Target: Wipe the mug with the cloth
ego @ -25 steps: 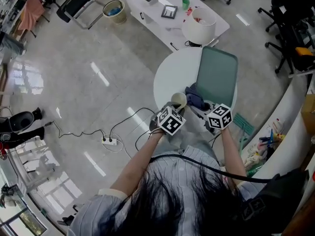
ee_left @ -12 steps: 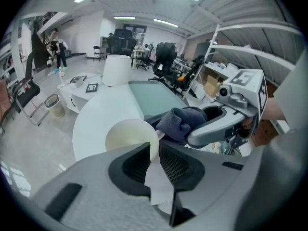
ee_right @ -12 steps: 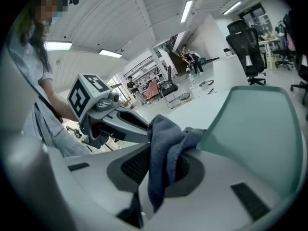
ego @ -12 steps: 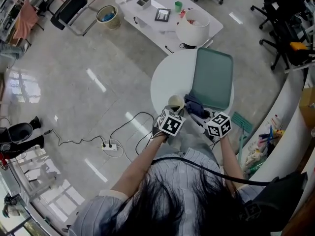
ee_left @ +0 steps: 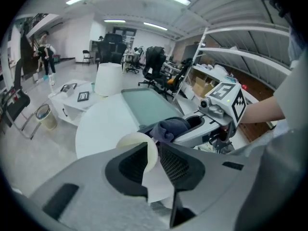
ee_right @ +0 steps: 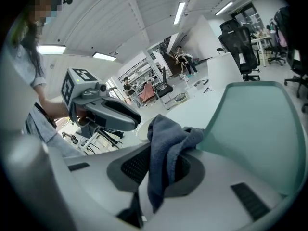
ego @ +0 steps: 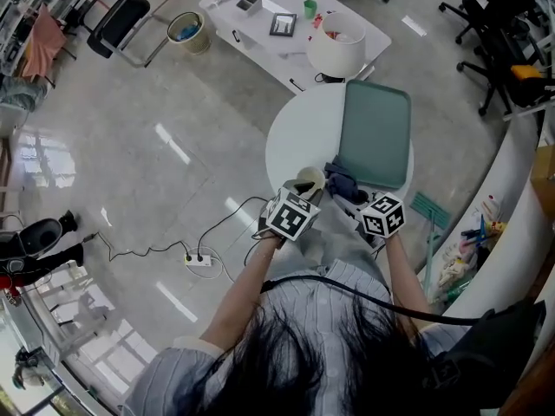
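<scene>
**At the near edge of the round table: mug pinched, cloth pinched, wipe about to meet**

Between the jaws of the left gripper (ee_left: 153, 170) stands the wall of the cream mug (ee_left: 137, 139). One jaw is inside the rim and one outside, closed on it. The right gripper (ee_right: 161, 170) is clamped on the grey-blue cloth (ee_right: 166, 143), which bunches up past the jaw tips while a tail hangs below them.

In the head view the two tools point towards each other, with the mug at 9 o'clock of the cloth and just beside it. Whether fabric already touches the rim cannot be told, nor whether the mug rests on the round table (ego: 299, 141) or is held just off it. A green tray (ego: 375, 133) lies on the table at 1 o'clock from the grippers. Farther out at 12 o'clock, a long white table carries a white lampshade (ego: 336, 52).

The step in hand looks like bringing the cloth onto the mug.

- The bunched end, not the loose tail, should meet the mug, since it has the bulk to press with.
- The left grip holds only a thin wall, so hard sideways pressure could twist the mug in the jaws; firm, short strokes towards the held side seem safer.
- Turning the left wrist would offer fresh surface to the cloth.
- The patch under the jaws cannot be reached without regripping.
</scene>
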Demonstrator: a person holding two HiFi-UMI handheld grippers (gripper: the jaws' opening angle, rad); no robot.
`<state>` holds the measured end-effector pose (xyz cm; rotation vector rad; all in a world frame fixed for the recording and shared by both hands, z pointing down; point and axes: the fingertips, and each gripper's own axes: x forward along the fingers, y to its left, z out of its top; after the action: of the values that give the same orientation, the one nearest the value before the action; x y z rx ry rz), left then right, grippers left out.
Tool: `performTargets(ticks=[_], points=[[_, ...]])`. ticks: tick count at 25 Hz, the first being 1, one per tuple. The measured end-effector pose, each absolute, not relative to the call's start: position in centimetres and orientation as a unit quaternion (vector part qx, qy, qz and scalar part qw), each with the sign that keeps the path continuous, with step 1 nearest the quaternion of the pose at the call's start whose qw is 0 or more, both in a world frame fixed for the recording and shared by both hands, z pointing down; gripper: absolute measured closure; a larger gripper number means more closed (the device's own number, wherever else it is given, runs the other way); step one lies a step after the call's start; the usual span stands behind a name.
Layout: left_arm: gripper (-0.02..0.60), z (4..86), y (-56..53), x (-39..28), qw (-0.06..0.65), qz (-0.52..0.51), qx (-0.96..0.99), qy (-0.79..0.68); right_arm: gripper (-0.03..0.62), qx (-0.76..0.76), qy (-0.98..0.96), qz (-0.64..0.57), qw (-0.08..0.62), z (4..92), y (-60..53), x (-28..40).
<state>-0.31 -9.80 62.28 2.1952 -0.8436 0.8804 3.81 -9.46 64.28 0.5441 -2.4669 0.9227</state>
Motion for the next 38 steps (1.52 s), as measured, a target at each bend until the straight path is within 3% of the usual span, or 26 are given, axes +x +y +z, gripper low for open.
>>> performTargets(ticks=[11, 19, 26, 38], points=[[0.508, 62.7, -14.9, -2.4, 0.087, 0.485, 0.86, -0.129, 0.514, 0.218, -0.883, 0.362, 0.205, 64.6, -9.4, 3.7], [0.508, 66.9, -13.7, -1.7, 0.011, 0.573, 0.82, 0.019, 0.514, 0.227, -0.875, 0.385, 0.184, 64.8, -9.3, 3.1], [0.511, 68.0, -14.2, -0.3, 0.022, 0.566, 0.824, 0.013, 0.514, 0.227, -0.875, 0.388, 0.182, 64.9, -9.5, 3.0], [0.509, 67.4, -14.6, -0.8, 0.147, 0.507, 0.841, -0.119, 0.514, 0.237, -0.874, 0.382, 0.185, 65.0, -10.3, 2.8]])
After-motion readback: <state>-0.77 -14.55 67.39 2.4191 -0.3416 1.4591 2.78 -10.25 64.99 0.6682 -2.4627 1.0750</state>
